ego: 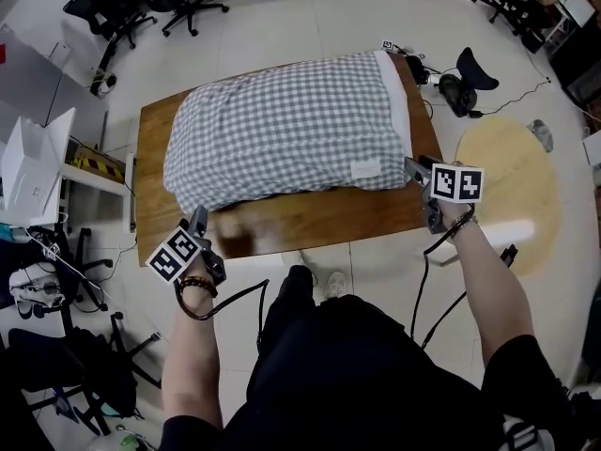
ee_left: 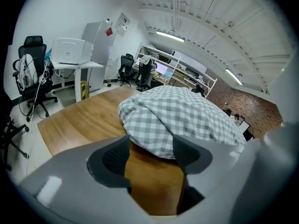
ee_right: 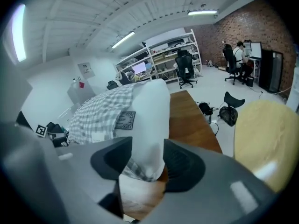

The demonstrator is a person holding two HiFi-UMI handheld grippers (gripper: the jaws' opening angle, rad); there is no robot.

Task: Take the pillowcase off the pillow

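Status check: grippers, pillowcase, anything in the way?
Left gripper open, short of pillowcase corner. Right gripper open, white end of pillow between jaws. Pillowcase not yet off, lying on table. Nothing blocking.

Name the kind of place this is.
Probably an open office or lab workspace, not a bedroom: rolling office chairs stand around, shelving with monitors lines the far wall, and the pillow lies on a wooden table.
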